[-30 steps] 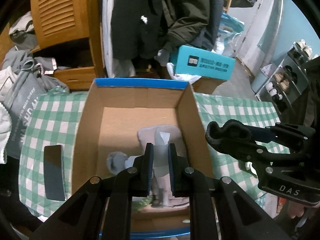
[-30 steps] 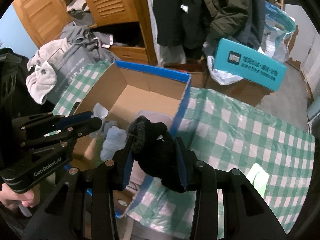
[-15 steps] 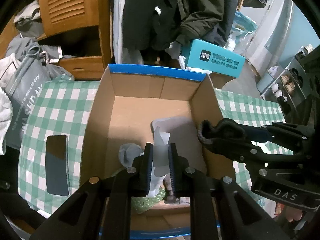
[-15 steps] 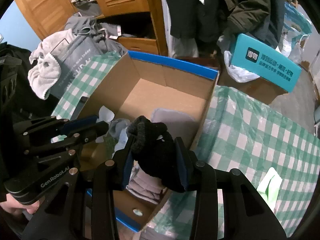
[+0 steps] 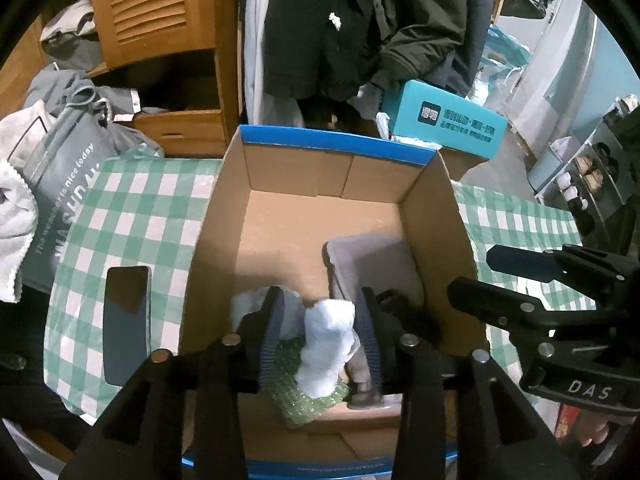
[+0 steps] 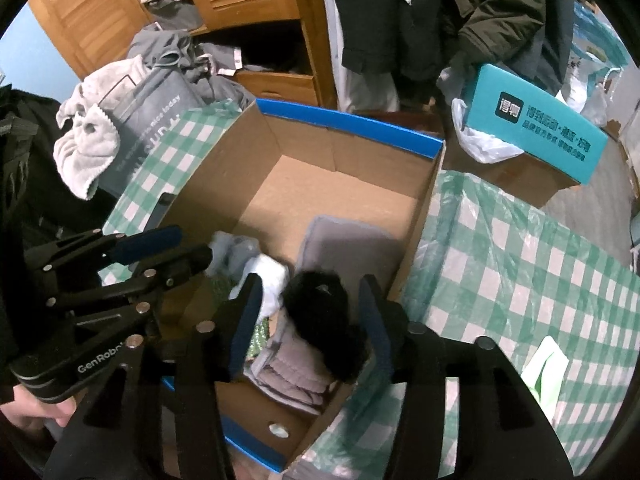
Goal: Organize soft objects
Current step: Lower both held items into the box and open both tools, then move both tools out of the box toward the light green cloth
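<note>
An open cardboard box [image 5: 224,216] with blue edges sits on the green checked cloth; it also shows in the right wrist view [image 6: 420,208]. My left gripper [image 5: 320,316] is open above the box, and a white sock [image 5: 326,344] hangs loose between its jaws. My right gripper [image 6: 310,308] is open too, with a black knit item [image 6: 320,316] dropping between its jaws onto folded grey clothing [image 6: 344,240]. The grey clothing [image 5: 372,260] lies at the box's right side, beside a pale sock [image 5: 244,304] and a green item [image 5: 304,404].
A dark phone [image 5: 126,320] lies on the cloth left of the box. A grey bag [image 5: 56,184] and a white towel [image 6: 86,148] sit at the left. A teal box [image 5: 448,126] stands behind. A pale green item [image 6: 546,372] lies on the cloth at the right.
Both grippers have opened over the box. The left let go of the white sock and the right let go of the black knit item, which now fall into the box.
</note>
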The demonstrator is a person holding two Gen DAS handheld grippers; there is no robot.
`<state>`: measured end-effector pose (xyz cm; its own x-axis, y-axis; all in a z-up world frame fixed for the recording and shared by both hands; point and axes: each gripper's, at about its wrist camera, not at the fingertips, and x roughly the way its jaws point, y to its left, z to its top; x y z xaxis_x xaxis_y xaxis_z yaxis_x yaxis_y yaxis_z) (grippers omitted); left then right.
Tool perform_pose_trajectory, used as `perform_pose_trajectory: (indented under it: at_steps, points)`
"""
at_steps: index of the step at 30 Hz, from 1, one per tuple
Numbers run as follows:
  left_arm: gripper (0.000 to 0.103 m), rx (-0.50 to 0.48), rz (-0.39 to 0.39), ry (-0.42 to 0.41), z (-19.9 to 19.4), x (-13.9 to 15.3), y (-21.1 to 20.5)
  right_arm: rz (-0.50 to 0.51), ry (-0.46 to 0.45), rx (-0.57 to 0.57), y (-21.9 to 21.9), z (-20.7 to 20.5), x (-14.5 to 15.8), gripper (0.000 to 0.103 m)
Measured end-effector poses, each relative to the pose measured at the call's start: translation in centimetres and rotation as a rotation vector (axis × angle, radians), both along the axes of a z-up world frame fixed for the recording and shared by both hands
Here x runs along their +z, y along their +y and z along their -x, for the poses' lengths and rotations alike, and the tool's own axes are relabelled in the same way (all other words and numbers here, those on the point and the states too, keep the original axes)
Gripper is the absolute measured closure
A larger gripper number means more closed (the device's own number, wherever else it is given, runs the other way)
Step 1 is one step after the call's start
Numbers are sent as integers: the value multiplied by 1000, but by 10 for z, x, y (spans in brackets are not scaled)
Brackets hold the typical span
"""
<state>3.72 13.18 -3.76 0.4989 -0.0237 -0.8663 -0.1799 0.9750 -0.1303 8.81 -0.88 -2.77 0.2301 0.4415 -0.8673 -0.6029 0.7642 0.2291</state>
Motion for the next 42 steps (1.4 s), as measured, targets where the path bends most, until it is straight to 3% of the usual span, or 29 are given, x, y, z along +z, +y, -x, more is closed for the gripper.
perform_pose_trajectory:
  at_steps: [10, 14, 42]
  points:
    - [60, -19, 10, 6, -2, 1, -9, -2, -6, -30, -16, -2, 3, 41]
    - [54, -26, 14, 2, -3, 2, -16, 0, -4, -50, -29, -3, 2, 41]
    - [48, -191, -30, 35, -24, 1, -111, 18, 8, -229, -146, -12, -10, 34]
